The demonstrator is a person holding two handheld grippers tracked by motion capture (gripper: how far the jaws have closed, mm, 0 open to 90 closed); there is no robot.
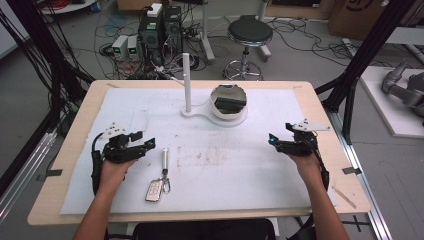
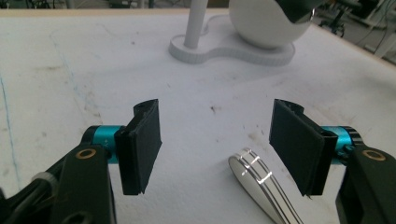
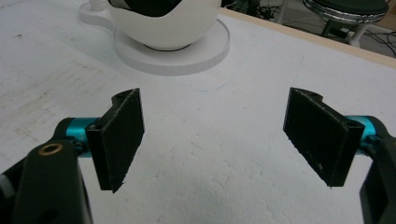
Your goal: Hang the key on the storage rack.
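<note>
A robotics laboratory is serving as the setting. Computer towers (image 1: 161, 27) are standing on the bare floor beyond the table (image 1: 320, 107), with loose cables (image 1: 60, 70) trailing around them. A black aluminium frame (image 1: 367, 47) is surrounding the workstation, a round stool (image 1: 249, 32) is standing behind it, and a grey robot arm (image 1: 406, 87) is lying at right.

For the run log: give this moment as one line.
left gripper: open, beside silver keychain bar, not gripping | right gripper: open, nothing between jaws | key fob: flat on table
</note>
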